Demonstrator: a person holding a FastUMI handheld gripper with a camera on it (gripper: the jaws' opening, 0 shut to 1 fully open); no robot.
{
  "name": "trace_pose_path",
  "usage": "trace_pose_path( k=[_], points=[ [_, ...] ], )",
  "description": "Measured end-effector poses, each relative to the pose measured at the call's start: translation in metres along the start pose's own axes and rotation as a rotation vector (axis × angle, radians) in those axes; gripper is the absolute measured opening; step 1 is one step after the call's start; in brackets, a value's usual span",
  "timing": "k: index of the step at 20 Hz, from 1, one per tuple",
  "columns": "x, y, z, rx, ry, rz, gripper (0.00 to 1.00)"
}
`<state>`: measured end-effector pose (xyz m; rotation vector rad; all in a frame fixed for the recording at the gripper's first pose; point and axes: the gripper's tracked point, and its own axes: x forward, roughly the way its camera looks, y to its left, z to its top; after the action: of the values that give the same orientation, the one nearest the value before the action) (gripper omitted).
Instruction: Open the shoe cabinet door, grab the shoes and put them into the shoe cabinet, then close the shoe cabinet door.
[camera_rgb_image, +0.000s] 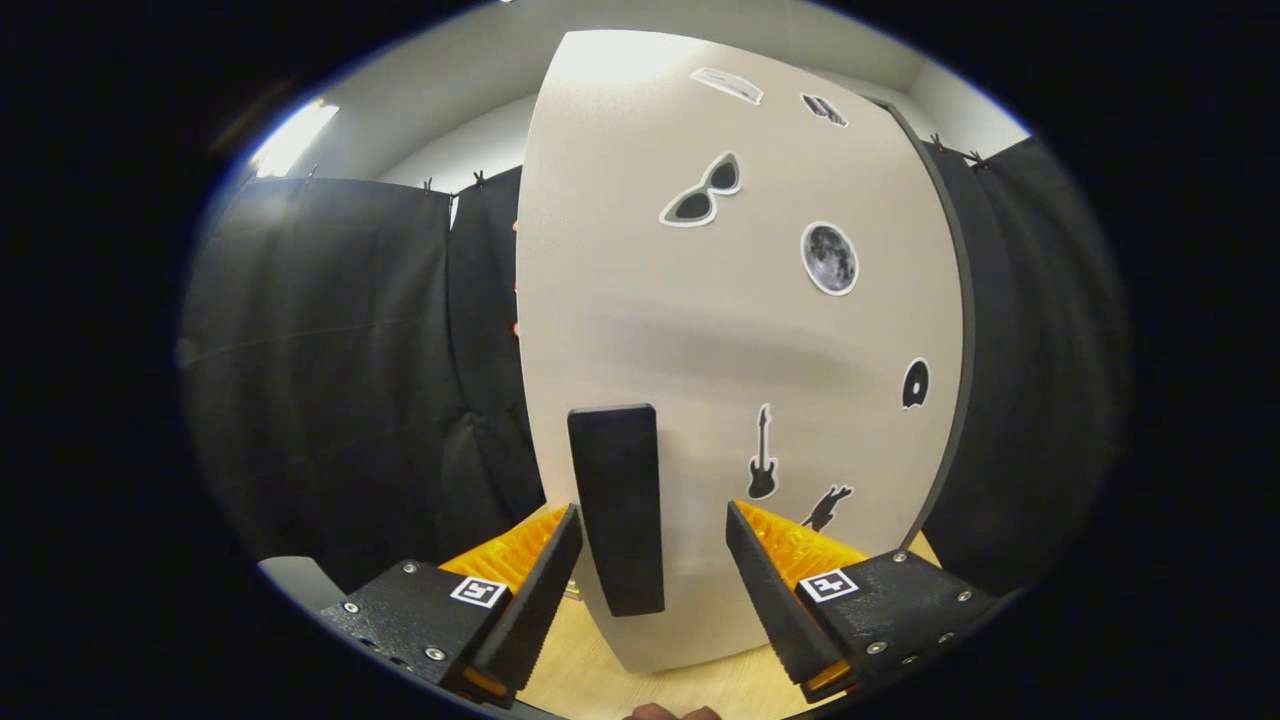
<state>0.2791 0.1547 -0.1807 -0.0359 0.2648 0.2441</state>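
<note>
Facing the shoe cabinet door (740, 330) head-on, you've got the gripper (652, 570) spread wide, fingers either side of the dark upright handle (617, 505) and holding nothing. The left finger (530, 590) sits just beside the handle, maybe grazing it, hard to tell through the fisheye; the right one is clearly apart. Door is pale, dotted with stickers: sunglasses (702, 190), moon (829, 258), guitar (762, 455). It stands on a light wood surface (640, 685).

You face the pale, sticker-dotted shoe cabinet door (740, 330), standing upright. Its dark vertical handle (617, 505) sits between your parted fingers, untouched.
</note>
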Motion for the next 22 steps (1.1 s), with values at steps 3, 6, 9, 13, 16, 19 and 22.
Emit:
trace_pose_path(
  k=[3, 6, 9, 13, 16, 19, 22],
  points=[
    [0.013, 0.004, 0.004, -0.016, 0.001, -0.008, 0.91],
    [0.024, 0.007, 0.008, -0.042, -0.014, -0.020, 0.91],
    [0.035, 0.007, 0.010, -0.052, -0.026, -0.033, 0.91],
    [0.043, 0.003, 0.009, -0.080, -0.040, -0.083, 0.91],
    [0.049, 0.001, 0.006, -0.150, -0.044, -0.133, 0.91],
    [0.056, 0.000, 0.006, -0.152, -0.052, -0.155, 0.92],
    [0.060, -0.001, 0.007, -0.129, -0.047, -0.158, 0.92]
  ],
)
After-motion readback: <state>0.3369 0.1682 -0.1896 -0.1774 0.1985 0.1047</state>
